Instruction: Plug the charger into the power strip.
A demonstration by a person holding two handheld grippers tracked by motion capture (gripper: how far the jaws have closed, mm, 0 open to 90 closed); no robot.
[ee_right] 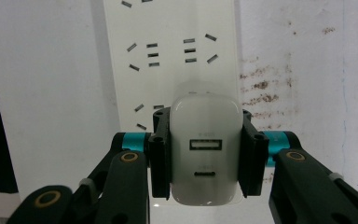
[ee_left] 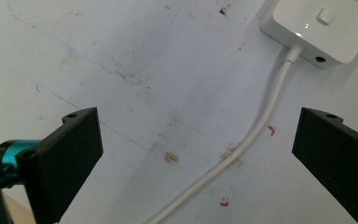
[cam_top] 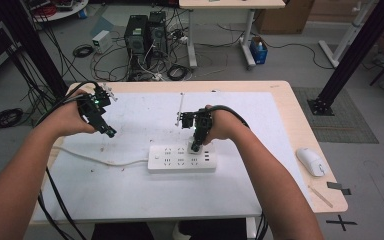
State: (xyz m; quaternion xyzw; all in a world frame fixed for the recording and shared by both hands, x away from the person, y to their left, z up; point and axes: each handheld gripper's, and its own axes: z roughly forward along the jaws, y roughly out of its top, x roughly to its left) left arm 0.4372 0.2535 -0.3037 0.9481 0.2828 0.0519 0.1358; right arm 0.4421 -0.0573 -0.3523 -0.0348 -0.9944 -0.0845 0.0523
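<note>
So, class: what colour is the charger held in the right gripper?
White charger, clearest in the right gripper view.

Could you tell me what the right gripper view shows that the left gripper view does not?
Right gripper view alone: a white charger clamped in the right claw, its two ports facing the camera, over the socket face of the power strip. Left gripper view alone: the open left claw, the strip's white cord curving between the jaws, and its button. Both: the white strip and the stained white mat.
</note>
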